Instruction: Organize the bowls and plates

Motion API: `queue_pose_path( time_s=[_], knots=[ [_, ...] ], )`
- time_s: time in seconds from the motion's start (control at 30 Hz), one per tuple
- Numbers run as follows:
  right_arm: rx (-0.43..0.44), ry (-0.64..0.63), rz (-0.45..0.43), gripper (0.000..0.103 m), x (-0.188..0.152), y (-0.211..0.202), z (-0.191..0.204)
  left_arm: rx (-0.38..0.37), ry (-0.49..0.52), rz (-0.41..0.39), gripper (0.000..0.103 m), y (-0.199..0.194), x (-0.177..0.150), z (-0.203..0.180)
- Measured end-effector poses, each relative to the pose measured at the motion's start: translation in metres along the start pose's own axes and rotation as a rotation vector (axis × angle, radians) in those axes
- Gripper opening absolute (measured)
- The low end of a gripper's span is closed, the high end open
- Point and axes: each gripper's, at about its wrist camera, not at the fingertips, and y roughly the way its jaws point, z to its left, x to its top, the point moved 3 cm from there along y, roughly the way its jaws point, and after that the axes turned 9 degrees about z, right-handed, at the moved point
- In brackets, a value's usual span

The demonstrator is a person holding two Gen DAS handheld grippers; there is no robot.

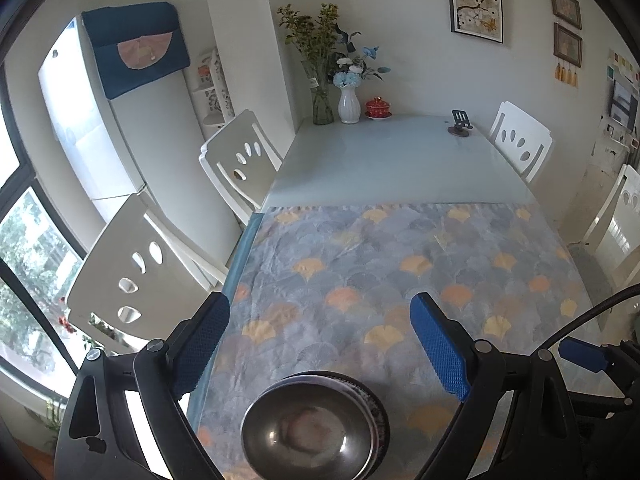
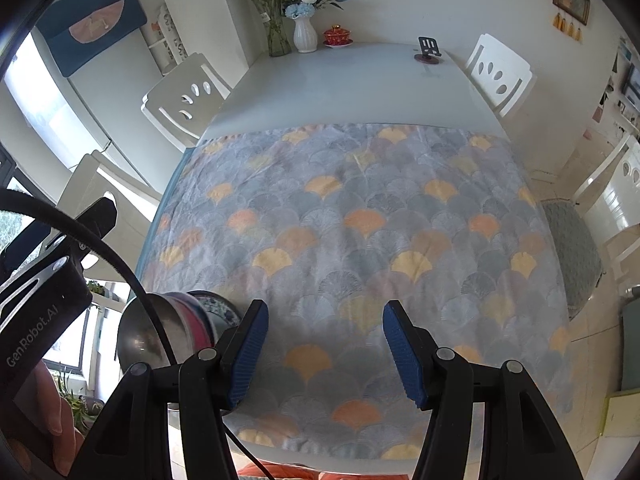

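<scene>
1. The left claw [image 1: 320, 344] is standing with its blue pads spread wide apart, gripping nothing and tilting down over the bench [image 1: 384, 160].
2. Just under and between its pads, close to the camera, a metal bowl [image 1: 308, 436] is sitting on top of a stack of dishes [image 1: 372, 400], whose rims are showing behind and to the right of the bowl. The pads are not touching it.
3. The right claw [image 2: 324, 350] is holding its pads partly apart with nothing between them, only the patterned cloth [image 2: 360, 220] lying below.
4. To the left of the right claw, just beside its left pad, the same metal bowl [image 2: 148, 332] and stacked rims are showing, partly hidden by a black cable [image 2: 120, 264].
5. Further left of the right claw, the body of the other tool is appearing, with a person's hand [image 2: 48, 420] beneath it.
6. Well beyond both claws, at the far end of the bench, a white vase [image 1: 349, 105], a glass vase [image 1: 322, 106], a red lidded cup [image 1: 378, 107] and a small dark stand [image 1: 461, 122] are standing.
7. White chairs [image 1: 240, 156] are flanking the bench on both sides.
</scene>
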Motion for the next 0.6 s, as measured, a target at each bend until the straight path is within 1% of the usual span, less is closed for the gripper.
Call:
queue_pose_path(
  time_s=[0.17, 0.33, 0.6],
  knots=[
    [-0.011, 0.000, 0.024, 0.058, 0.007, 0.006, -0.033, 0.001, 0.007, 0.036, 0.092, 0.010, 0.005, -0.032],
    [-0.021, 0.022, 0.028, 0.058, 0.015, 0.004, -0.065, -0.002, 0.034, 0.024, 0.092, 0.009, 0.014, -0.065],
    [-0.044, 0.040, 0.036, 0.058, 0.017, 0.004, -0.107, -0.043, 0.070, 0.028, 0.092, 0.017, 0.025, -0.119]
  ],
)
